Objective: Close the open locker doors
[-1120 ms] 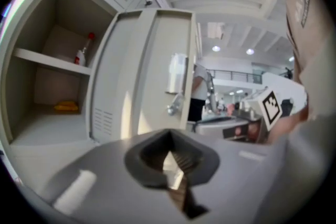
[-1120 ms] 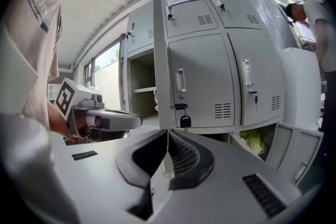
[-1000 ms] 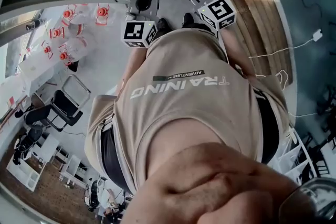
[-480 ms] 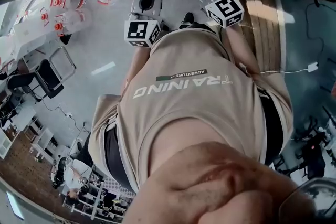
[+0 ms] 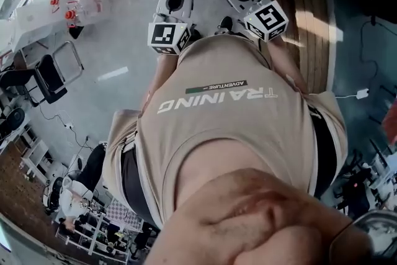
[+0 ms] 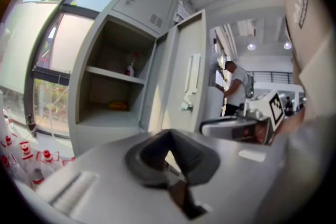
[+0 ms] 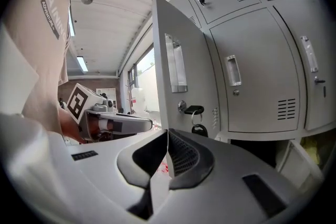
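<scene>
Both grippers are held out ahead of the person's chest, side by side and close together, pointing forward at a bank of grey lockers. Seen from the head, each one's marker cube (image 5: 166, 37) sits just beyond a beige shirt (image 5: 217, 108) that hides most of the arms. The left gripper (image 6: 168, 136) has its jaws closed tip to tip with nothing between them. The right gripper (image 7: 167, 136) also has its jaws pressed together and empty. An open locker door (image 6: 186, 81) stands straight ahead of the pair, swung out toward the person, near the jaw tips but apart from them. From the left gripper its inner face shows. To its left is the open compartment it belongs to, with a shelf (image 6: 113, 75) carrying a small bottle (image 6: 129, 67) and something yellow lying on the floor of the space below. From the right gripper the door's outer face shows, with an upright handle (image 7: 175, 68) and, lower down, a key (image 7: 193, 111) in the lock just above the jaw tips. To the right of the door are closed lockers (image 7: 252, 71). In that same view a hand (image 7: 71, 126) holds the left gripper just beside the right one.
</scene>
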Demonstrator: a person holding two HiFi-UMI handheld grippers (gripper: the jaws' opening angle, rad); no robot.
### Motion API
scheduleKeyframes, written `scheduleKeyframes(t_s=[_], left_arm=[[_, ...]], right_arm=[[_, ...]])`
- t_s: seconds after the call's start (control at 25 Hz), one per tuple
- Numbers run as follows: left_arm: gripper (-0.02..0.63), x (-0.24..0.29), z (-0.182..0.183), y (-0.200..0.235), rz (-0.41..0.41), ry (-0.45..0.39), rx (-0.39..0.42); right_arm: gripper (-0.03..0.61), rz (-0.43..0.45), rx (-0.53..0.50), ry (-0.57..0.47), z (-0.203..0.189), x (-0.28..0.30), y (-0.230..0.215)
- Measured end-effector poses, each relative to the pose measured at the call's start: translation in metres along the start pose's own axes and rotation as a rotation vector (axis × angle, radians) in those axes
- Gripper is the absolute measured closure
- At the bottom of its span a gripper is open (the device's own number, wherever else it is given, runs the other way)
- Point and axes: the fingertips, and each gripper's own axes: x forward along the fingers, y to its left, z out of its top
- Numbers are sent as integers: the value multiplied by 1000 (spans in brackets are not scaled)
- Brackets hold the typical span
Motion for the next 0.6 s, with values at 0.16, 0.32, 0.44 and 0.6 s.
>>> scheduleKeyframes(t_s=[0.16, 0.32, 0.44, 0.6], left_arm=[[614, -17, 1, 27, 1, 6, 13], [614, -33, 1, 58, 16, 0, 10], [614, -42, 3, 82, 23, -13, 7], [614, -55, 7, 110, 27, -20, 4]], right_arm=[[563, 26, 15, -5, 4, 29, 23], [563, 36, 7, 20, 5, 60, 41], [563, 40, -6, 33, 6, 82, 50], [563, 29, -10, 40, 11, 108, 60]])
